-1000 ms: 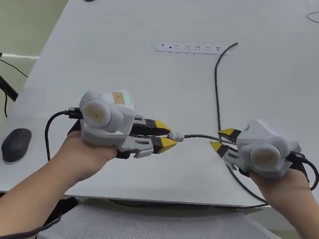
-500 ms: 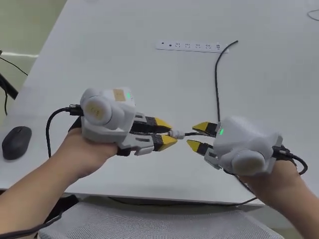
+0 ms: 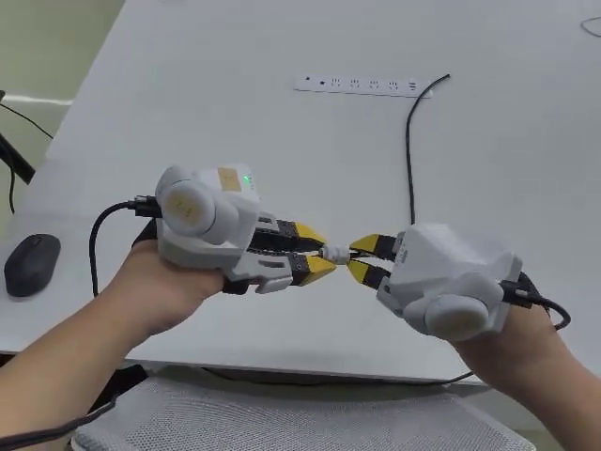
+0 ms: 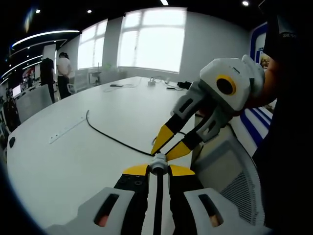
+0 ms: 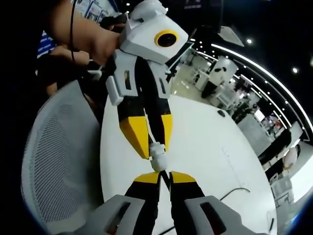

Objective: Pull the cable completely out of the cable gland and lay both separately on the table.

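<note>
Head view: both tools meet tip to tip above the near edge of the plain white table [image 3: 282, 141]. The left gripper [image 3: 317, 260], white-bodied with yellow-tipped jaws, is clamped on the small white plastic cable gland [image 3: 331, 254]. Left gripper view confirms that the gland sits pinched at the very ends of the jaws. The right gripper [image 3: 360, 259] faces it, jaws drawn narrow around the thin dark cable [image 3: 345, 255] just beside the gland. Right gripper view shows the cable running down between its jaws, but whether they actually bite it cannot be told. The cable is not yet out of the gland, and both are held in the air with nothing laid down.

Recommendation for the step in hand:
- Confirm a firm pinch on the cable close to the gland mouth.
- Hold the left tool steady.
- Draw the right tool straight back along the gland's axis.

A sideways pull would likely bind the cable or twist the gland out of its shallow tip hold.
</note>
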